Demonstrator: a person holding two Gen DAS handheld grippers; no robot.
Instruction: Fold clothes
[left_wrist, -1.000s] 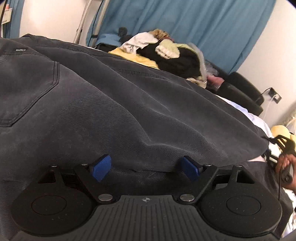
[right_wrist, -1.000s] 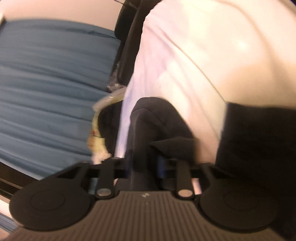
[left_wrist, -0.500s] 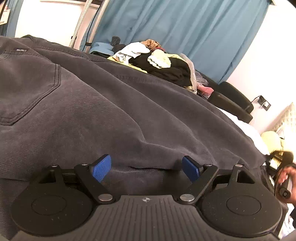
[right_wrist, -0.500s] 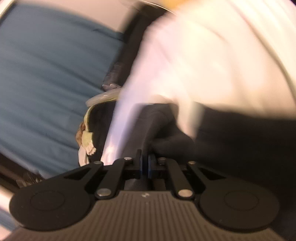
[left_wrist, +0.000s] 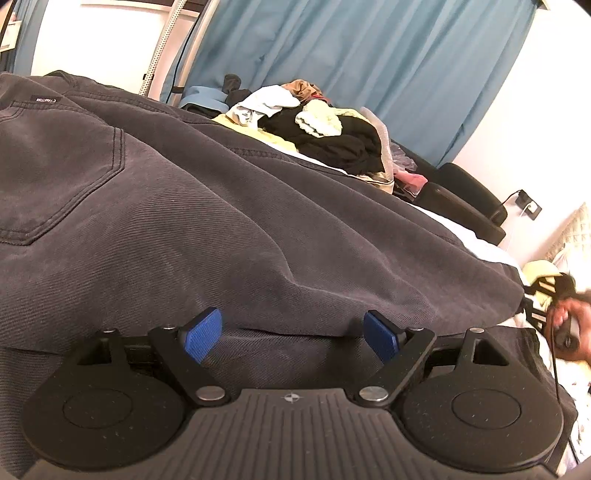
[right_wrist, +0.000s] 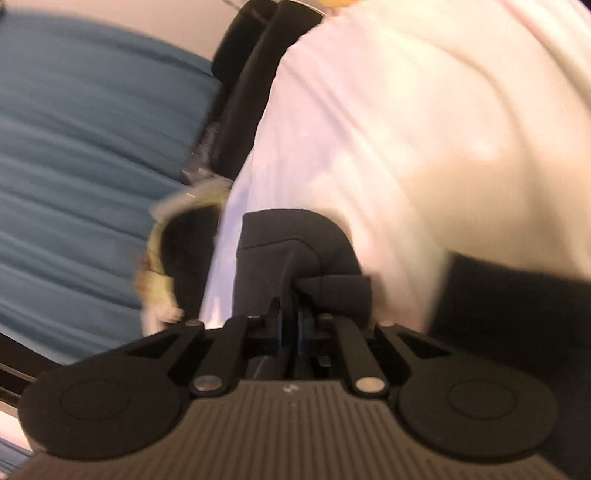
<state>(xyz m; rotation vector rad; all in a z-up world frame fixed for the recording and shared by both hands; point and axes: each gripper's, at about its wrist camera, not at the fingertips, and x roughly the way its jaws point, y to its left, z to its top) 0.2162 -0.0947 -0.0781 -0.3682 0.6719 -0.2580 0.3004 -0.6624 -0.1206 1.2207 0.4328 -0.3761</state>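
- The right tongs (right_wrist: 290, 317) are pressed together, pinching a bunched corner of the dark trousers (left_wrist: 229, 221).
- The left tongs (left_wrist: 291, 334) stand spread, nothing between the blue pads (left_wrist: 203, 334), low over the trousers' near fold.
- The trousers, spread across the bed (right_wrist: 424, 129), look like heavy, limp denim; hems and waistband seem the firmest holds.
- Both tongs tilt downward toward the trousers.

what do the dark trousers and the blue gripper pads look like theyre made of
Trousers: likely faded charcoal denim or heavy cotton twill, matte, with diagonal weave lines and a stitched back pocket. Pads on the left gripper: probably rubber or soft plastic, matte, finely ribbed; hard to be sure.
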